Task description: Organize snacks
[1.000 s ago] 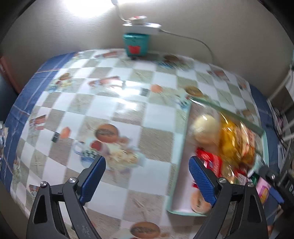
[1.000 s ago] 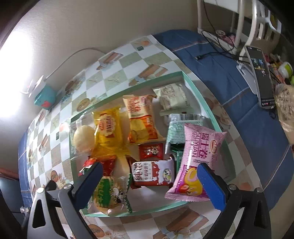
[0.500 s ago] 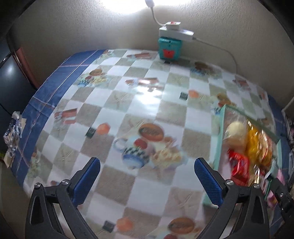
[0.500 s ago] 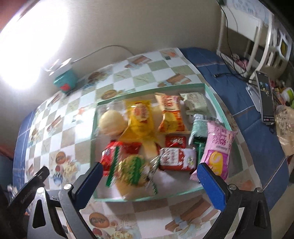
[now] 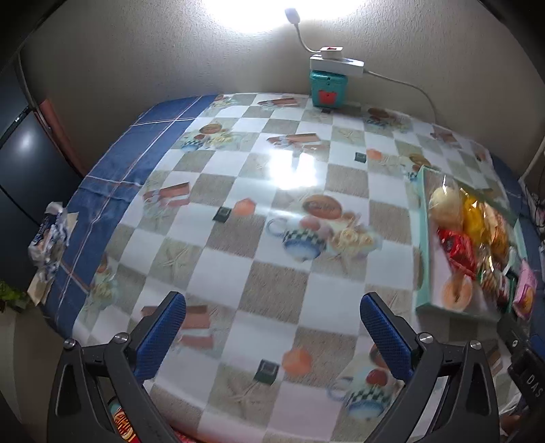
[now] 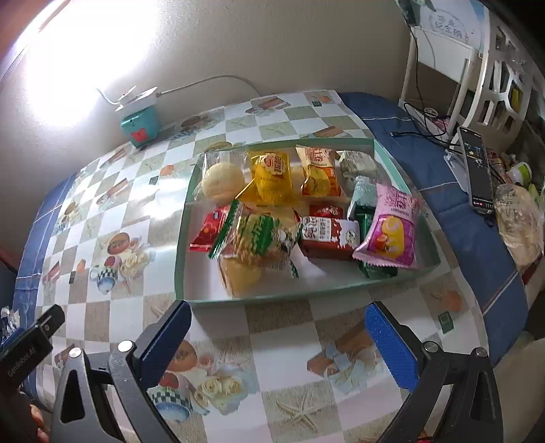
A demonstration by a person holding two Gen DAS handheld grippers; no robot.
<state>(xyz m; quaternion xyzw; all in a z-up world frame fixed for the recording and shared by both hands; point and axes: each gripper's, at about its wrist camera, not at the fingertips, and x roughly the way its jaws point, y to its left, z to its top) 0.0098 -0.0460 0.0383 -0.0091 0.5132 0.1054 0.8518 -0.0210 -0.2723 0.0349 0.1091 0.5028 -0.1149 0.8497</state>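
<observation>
Nearest, the left gripper (image 5: 272, 335) and the right gripper (image 6: 277, 335) both stand wide apart, holding nothing, over a checked tablecloth (image 5: 259, 238). Beyond the right one lies the green tray (image 6: 178, 259) full of snack packets (image 6: 320, 233). Farther, a teal box (image 5: 328, 89) stands at the wall. Since a second ago both grippers have drawn back from the tray.

Lamp (image 5: 293, 13) at the wall overexposes both views; glare patch on tablecloth (image 5: 293, 170). Fisheye bends edges, corners dark. Left view motion-blurred at tray (image 5: 422, 238).
</observation>
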